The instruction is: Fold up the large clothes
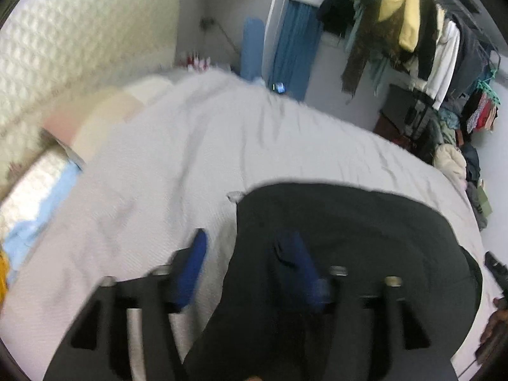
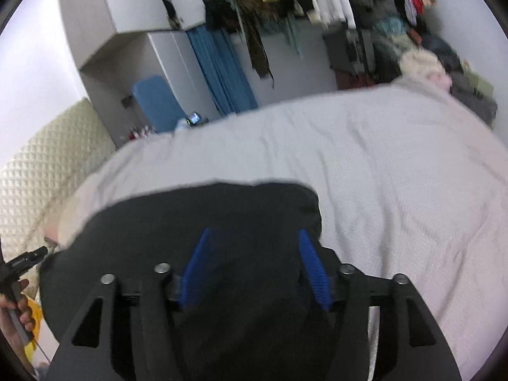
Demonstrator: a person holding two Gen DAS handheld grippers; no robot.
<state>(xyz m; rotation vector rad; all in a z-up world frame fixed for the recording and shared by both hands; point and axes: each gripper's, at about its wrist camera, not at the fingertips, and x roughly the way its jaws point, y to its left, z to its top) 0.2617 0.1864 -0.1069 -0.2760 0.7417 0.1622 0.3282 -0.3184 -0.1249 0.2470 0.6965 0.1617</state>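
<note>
Both claws, left claw (image 1: 244,254) and right claw (image 2: 254,254), stand apart over the black garment (image 1: 349,238) on the bed (image 1: 190,158), gripping nothing.

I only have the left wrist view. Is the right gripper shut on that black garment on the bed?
Observer: No. The right gripper is open, with its blue pads apart. The black fabric garment lies between them, and it does not look pinched.
Operator: Can you see my left tool from that side?
Observer: Yes. At the right wrist view's left edge, a hand grips the handle of the left gripper.
</note>
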